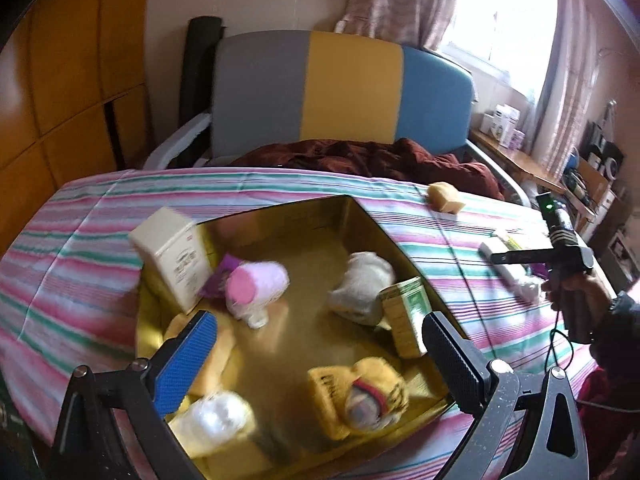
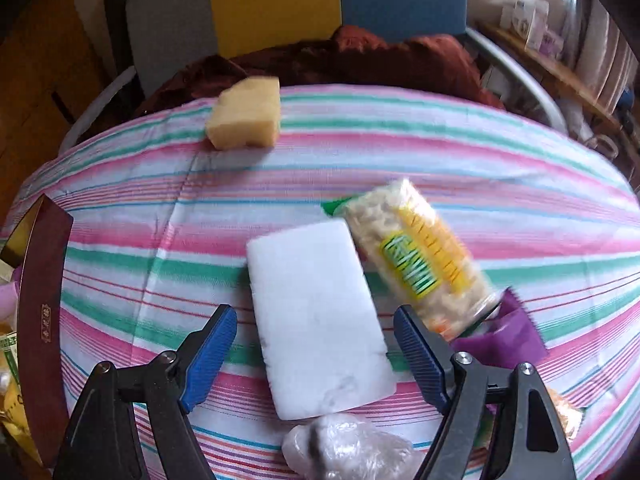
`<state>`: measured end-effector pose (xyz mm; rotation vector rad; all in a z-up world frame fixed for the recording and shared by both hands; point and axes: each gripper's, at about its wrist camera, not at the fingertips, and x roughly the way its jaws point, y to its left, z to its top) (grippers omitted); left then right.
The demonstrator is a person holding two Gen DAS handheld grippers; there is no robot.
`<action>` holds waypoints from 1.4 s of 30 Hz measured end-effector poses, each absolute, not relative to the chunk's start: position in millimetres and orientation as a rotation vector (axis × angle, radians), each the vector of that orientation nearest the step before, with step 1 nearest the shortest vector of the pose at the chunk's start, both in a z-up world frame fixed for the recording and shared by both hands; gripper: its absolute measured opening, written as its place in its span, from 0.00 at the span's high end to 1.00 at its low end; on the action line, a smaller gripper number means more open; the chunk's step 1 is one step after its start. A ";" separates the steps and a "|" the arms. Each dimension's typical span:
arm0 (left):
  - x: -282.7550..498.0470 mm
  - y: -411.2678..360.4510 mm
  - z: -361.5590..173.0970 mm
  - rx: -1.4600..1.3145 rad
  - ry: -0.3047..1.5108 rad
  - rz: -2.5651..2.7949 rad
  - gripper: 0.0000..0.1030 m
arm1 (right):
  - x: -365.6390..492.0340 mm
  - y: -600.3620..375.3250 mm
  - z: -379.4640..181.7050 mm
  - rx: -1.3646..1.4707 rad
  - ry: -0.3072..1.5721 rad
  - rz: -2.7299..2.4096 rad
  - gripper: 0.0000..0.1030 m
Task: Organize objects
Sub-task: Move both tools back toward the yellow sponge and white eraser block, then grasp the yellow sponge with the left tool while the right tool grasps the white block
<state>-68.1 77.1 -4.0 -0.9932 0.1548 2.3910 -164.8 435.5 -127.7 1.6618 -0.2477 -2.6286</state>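
Note:
A gold-lined box (image 1: 320, 216) sits on the striped cloth and holds a cream carton (image 1: 172, 256), a pink-capped plush (image 1: 256, 284), a white bundle (image 1: 362, 284), a green-printed carton (image 1: 406, 320), a yellow plush (image 1: 362, 396) and a white wrapped item (image 1: 216, 420). My left gripper (image 1: 316, 364) is open and empty above the box. My right gripper (image 2: 316, 360) is open, its fingers on either side of a white block (image 2: 316, 320) lying on the cloth. A snack packet (image 2: 416, 256), a purple wrapper (image 2: 504, 332) and a clear-wrapped lump (image 2: 348, 448) lie close by. A yellow sponge (image 2: 246, 114) lies farther back.
The box's dark red outer wall (image 2: 42, 308) is at the left of the right wrist view. A dark red blanket (image 1: 368, 158) and a grey, yellow and blue headboard (image 1: 348, 88) are behind the cloth. A cluttered wooden shelf (image 1: 532, 168) runs under the window at right.

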 end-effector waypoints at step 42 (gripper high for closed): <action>-264.8 488.2 -90.1 -1.369 0.284 2.098 0.00 | -161.5 426.7 -127.1 1.779 -0.137 -2.544 0.40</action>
